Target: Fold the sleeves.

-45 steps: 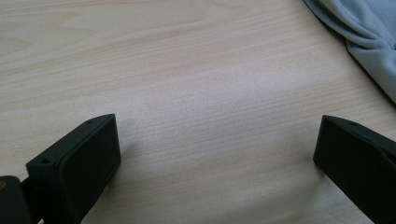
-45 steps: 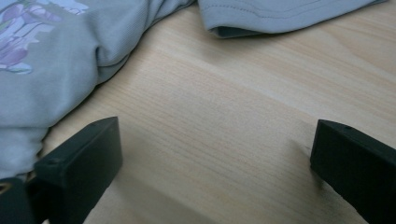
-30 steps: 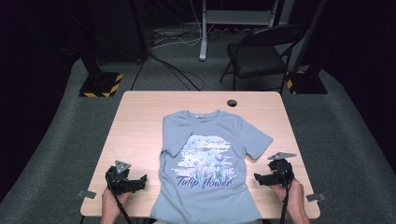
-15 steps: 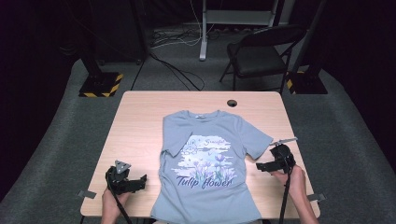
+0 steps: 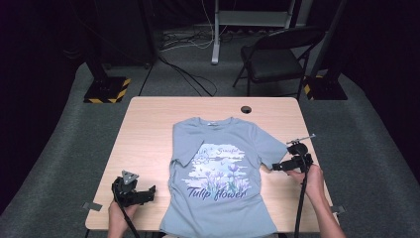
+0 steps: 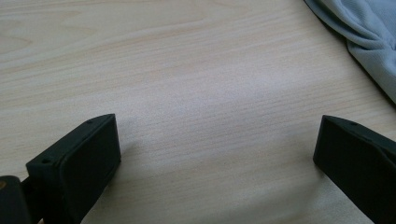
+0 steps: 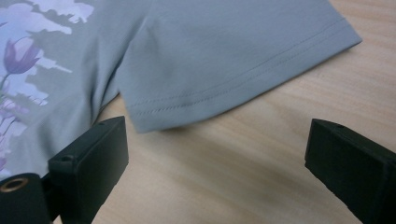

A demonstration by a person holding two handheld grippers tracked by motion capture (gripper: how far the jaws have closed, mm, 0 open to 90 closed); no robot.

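A grey-blue T-shirt (image 5: 220, 173) with a tulip print lies flat, front up, in the middle of the wooden table (image 5: 148, 129). My right gripper (image 5: 276, 167) is open just off the shirt's right sleeve; in the right gripper view the sleeve hem (image 7: 243, 79) lies just ahead of the jaws, with bare wood between them. My left gripper (image 5: 150, 191) rests open on the table near the front left, a short way from the shirt's side edge (image 6: 364, 42). Nothing sits between its jaws.
A small black round object (image 5: 246, 109) sits near the table's far edge. Beyond the table stand a folding chair (image 5: 277, 59), black stands with striped bases (image 5: 106, 89) and cables on the carpet. Tape marks (image 5: 91, 206) lie at the front corners.
My right gripper has moved away from the front edge, forward and toward the shirt's right sleeve. The left gripper and the shirt have stayed put.
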